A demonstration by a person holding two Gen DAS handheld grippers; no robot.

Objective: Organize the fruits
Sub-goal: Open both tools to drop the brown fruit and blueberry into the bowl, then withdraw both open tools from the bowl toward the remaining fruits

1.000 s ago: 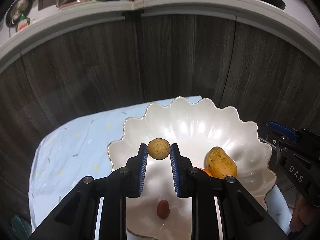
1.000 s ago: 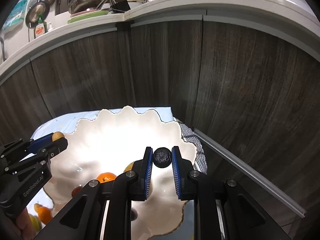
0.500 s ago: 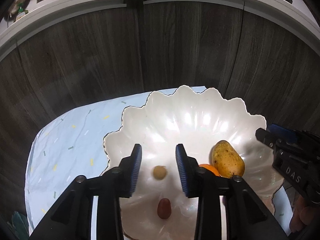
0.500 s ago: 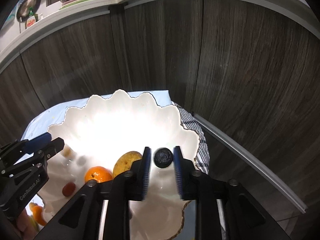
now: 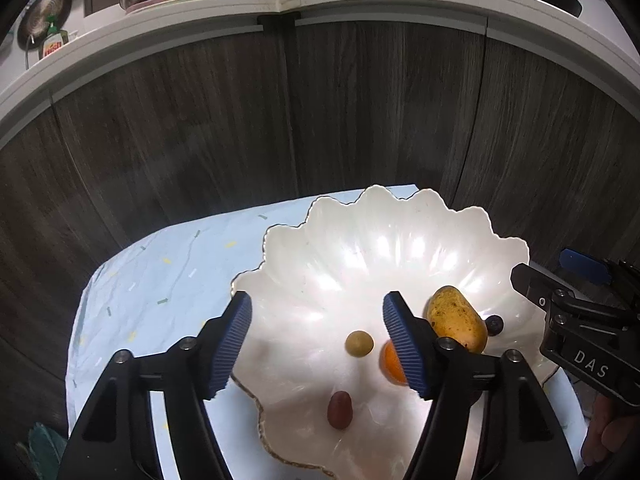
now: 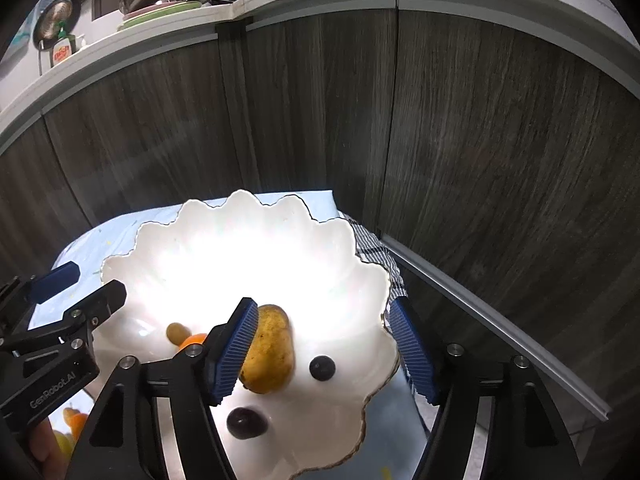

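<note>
Five fruits: were seen resting in the shell dish (image 5: 400,240), mango (image 5: 456,318) beside orange (image 5: 390,362).
Left gripper (image 5: 316,344): jaws had just been opening, nothing held.
Right gripper (image 6: 326,350): likewise parted, empty.
Withdrawal: best made straight upward, clear of the rim.

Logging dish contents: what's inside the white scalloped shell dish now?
Inside the white scalloped shell dish: yellow speckled mango, orange partly hidden behind a left gripper finger, small tan-green round fruit, reddish-brown oval fruit, dark round berry. Near rim is covered.
</note>
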